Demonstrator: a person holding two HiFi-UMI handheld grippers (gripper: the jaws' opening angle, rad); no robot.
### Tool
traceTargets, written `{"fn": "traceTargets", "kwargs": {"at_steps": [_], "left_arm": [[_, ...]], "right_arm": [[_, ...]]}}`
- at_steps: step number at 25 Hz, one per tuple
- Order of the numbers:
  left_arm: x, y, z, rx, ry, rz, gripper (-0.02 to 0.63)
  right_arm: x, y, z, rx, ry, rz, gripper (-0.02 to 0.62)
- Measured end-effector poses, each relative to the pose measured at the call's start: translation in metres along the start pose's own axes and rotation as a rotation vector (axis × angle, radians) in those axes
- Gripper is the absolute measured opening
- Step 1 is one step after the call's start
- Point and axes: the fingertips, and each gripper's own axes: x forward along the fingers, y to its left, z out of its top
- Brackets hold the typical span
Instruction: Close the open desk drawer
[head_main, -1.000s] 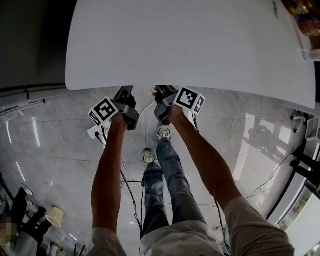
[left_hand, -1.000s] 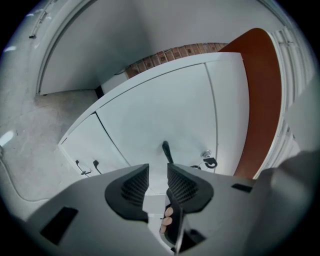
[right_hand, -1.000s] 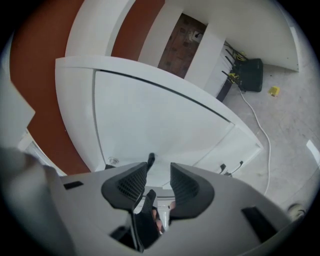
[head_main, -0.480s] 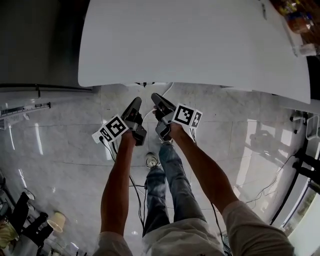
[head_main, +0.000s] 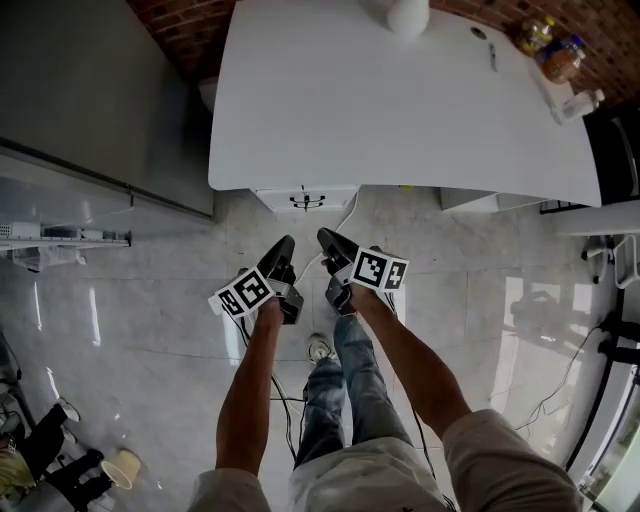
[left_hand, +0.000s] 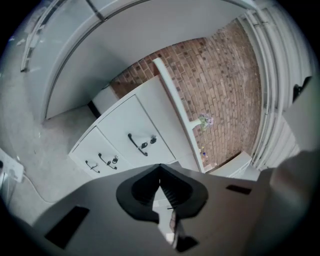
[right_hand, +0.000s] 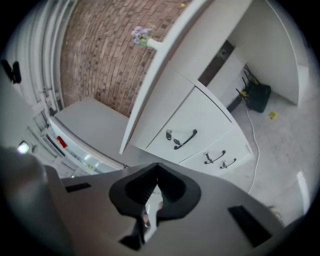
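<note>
Marble floor (head_main: 150, 330) now lies between the white desk (head_main: 400, 110) and the left gripper (head_main: 286, 243) and right gripper (head_main: 326, 240), both backed off, jaws pressed together, empty. Pedestal drawers (head_main: 305, 198) under the desk's near edge sit flush, so the closing looks done.

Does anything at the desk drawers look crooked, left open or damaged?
Nothing stands out. The three drawers under the white desk look closed, their fronts flush with one another, and I see no damage. The left gripper and the right gripper are shut and empty, clear of the desk.
</note>
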Motion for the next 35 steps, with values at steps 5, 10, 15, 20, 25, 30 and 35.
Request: {"fn": "traceTargets", "kwargs": {"at_steps": [5,10,15,20,25,30,35], "left_arm": [[-0.031,-0.054,0.021,0.312,-0.016,0.033,0.012],[-0.049,-0.124,0.027,0.672,-0.014,0.054,0.012],[-0.075,-0.194,0.026,0.885,-0.057,0.07,0.012],[-0.104,-0.24,0.02,0.919,-0.105,0.033,0.012],[-0.134,-0.258,0.01,0.922,-0.131,0.014,0.012],[-0.17,-0.282,-0.008,0.919,-0.147,0.006,0.012],[-0.209,-0.313,-0.044,0.944,-0.172,0.003,0.012]], "right_arm": [[-0.039,0.036,0.013,-0.272,0.012,-0.108,0.017],[-0.079,0.097,0.033,-0.627,-0.016,-0.173,0.017],[-0.119,0.165,0.043,-0.841,-0.11,-0.21,0.017],[-0.143,0.208,0.03,-0.969,-0.105,-0.184,0.017],[-0.173,0.232,0.017,-1.015,-0.124,-0.184,0.017],[-0.21,0.257,-0.009,-1.048,-0.144,-0.177,0.017],[-0.271,0.266,-0.034,-1.029,-0.177,-0.163,0.017]]}}
